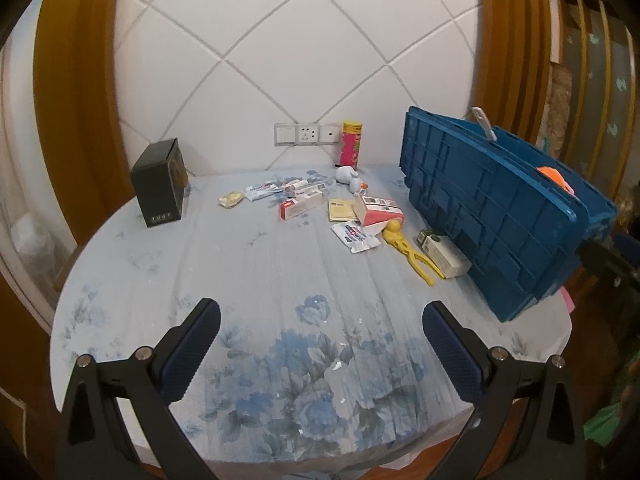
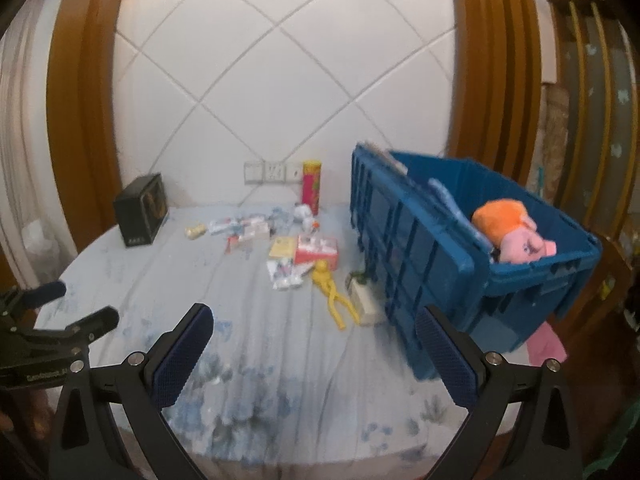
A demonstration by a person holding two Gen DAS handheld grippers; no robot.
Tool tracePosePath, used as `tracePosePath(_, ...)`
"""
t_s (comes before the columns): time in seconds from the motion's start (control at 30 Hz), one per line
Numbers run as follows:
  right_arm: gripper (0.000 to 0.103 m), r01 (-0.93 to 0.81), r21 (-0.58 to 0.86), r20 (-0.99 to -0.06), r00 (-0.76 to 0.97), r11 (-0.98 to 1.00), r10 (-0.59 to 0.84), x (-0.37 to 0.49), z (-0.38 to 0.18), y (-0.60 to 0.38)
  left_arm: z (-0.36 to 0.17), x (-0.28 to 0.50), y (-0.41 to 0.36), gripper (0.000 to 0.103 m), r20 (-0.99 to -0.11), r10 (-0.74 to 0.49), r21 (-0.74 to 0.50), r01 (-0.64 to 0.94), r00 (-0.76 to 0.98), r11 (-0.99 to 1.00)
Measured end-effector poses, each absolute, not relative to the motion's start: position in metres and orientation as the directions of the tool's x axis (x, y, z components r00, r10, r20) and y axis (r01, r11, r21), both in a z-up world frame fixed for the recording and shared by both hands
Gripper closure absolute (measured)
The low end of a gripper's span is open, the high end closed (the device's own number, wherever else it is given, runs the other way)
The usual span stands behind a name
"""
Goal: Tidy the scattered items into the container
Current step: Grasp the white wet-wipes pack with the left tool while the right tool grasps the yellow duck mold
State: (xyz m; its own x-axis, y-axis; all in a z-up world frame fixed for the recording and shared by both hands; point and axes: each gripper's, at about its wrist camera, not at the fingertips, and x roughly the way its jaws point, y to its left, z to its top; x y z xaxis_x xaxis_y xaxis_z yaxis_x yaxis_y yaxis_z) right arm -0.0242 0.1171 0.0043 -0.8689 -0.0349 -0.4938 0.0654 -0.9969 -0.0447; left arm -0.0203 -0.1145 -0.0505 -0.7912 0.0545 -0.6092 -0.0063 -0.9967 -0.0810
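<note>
1. My left gripper (image 1: 320,344) hangs above the near edge of the table (image 1: 256,264), jaws spread wide, nothing between them.
2. My right gripper (image 2: 314,350) hangs above the same near edge, jaws also spread wide and holding nothing. My left gripper shows at the left border of the right wrist view, well apart from the right one.
3. The table carries a pale cloth with a blue flower print.
4. The blue crate (image 1: 492,208) stands at the right side of the table, its hinged lid flap hanging down the side that faces the scattered things. Inside lies an orange and pink plush toy (image 2: 512,232).
5. A white and green box (image 1: 444,254) lies on the cloth against the foot of the crate.
6. A yellow plastic tool (image 1: 408,250) lies just beside that box, on its left.
7. A pink and white carton (image 1: 378,210) sits behind the yellow tool, with a yellow leaflet (image 1: 342,210) beside it and a white packet (image 1: 356,236) in front.
8. Further back lie a red and white carton (image 1: 300,204), several small tubes and boxes (image 1: 280,190) and a small white plush (image 1: 350,178).
9. A pink and yellow can (image 1: 351,145) stands upright at the wall, next to the wall sockets (image 1: 306,134).
10. A black box (image 1: 160,182) stands upright at the far left of the table, well apart from the rest.
</note>
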Motion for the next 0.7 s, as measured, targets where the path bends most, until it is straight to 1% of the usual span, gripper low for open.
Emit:
tracePosePath(0.03,0.0,0.053,-0.04,-0.492,-0.87,-0.998,-0.027,-0.028,0.003,0.118,-0.054,-0.024,-0.117,0.0,-0.62,0.055,-0.088,-0.001,-0.783,-0.996)
tracePosePath(0.17,0.0,0.094,0.01,-0.601,-0.795,-0.995,-0.081,-0.063,-0.029,0.117,-0.079,-0.046,-0.124,0.0,-0.685,0.014,-0.065,0.041,-0.728,-0.997)
tracePosePath(0.33,0.0,0.168,0.041,-0.706,-0.693,-0.985,-0.147,-0.115,-0.076,0.108,-0.113,-0.081,-0.135,0.0,-0.754,-0.022,-0.054,0.095,-0.656,-0.994)
tracePosePath(0.6,0.0,0.204,0.06,-0.781,-0.6,-0.977,-0.173,-0.215,-0.137,0.109,-0.156,-0.186,-0.13,0.001,-0.821,-0.067,-0.004,0.124,-0.567,-0.992)
tracePosePath(0.7,0.0,0.212,0.084,-0.801,-0.568,-0.974,-0.192,-0.256,-0.157,0.117,-0.171,-0.232,-0.122,0.007,-0.843,-0.076,0.005,0.133,-0.533,-0.991)
